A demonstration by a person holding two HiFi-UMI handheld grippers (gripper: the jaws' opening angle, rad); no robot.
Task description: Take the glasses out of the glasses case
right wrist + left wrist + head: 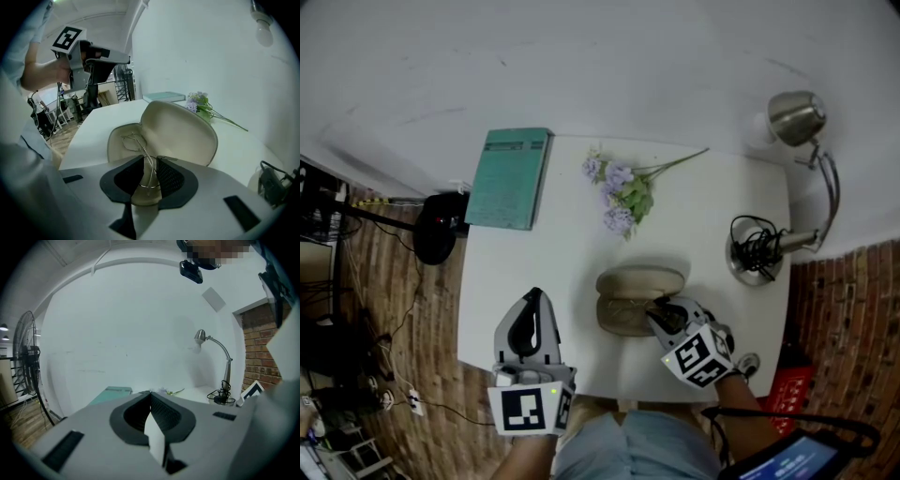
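A beige glasses case (633, 284) lies open on the white table (553, 272), its lid (183, 133) standing up. Thin wire-framed glasses (132, 139) rest in its base. My right gripper (662, 315) reaches down into the case's right end. In the right gripper view the right gripper (149, 160) has its jaws narrowly apart with the near wire rim between them; I see no pad pressing on it. My left gripper (532, 298) hovers at the table's front left, apart from the case. Seen in its own view, the left gripper (150, 393) is shut and holds nothing.
A teal book (508, 178) lies at the table's far left corner. Purple flowers (619, 192) lie behind the case. A metal desk lamp (795, 117) stands at the right, its base and coiled cable (757, 251) near the case. A black fan (439, 225) stands left of the table.
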